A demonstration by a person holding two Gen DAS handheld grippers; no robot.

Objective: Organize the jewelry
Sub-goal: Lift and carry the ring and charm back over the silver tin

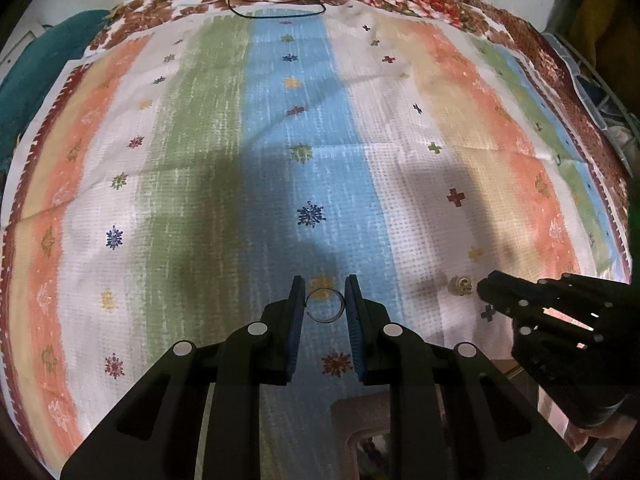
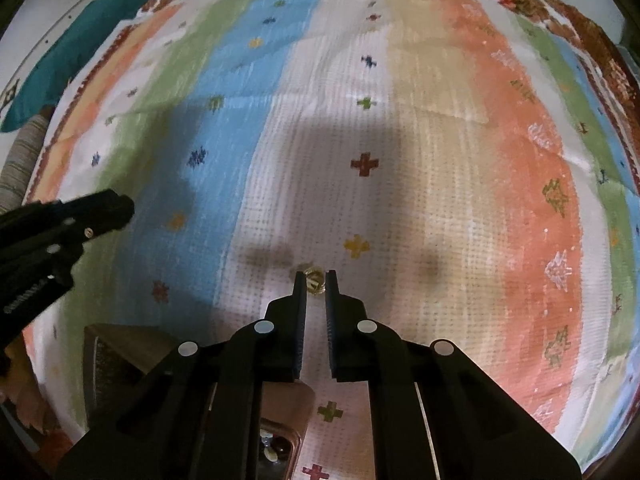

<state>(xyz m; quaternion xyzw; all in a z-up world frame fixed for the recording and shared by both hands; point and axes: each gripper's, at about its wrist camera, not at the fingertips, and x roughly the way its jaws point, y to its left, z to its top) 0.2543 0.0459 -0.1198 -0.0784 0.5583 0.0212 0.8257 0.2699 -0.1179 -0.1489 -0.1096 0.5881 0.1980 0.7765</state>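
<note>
A thin dark wire ring lies on the blue stripe of the striped cloth, between the tips of my left gripper; the jaws stand apart on either side of it, not touching. A small gold ornament lies on the white stripe. In the right wrist view the same gold ornament sits between the tips of my right gripper, whose jaws are narrowly apart around it. The right gripper also shows in the left wrist view, just right of the ornament.
A black cord necklace and a pale chain lie at the cloth's far edge. A brown box and a rose-gold phone sit near the front edge. A teal cushion is at the far left.
</note>
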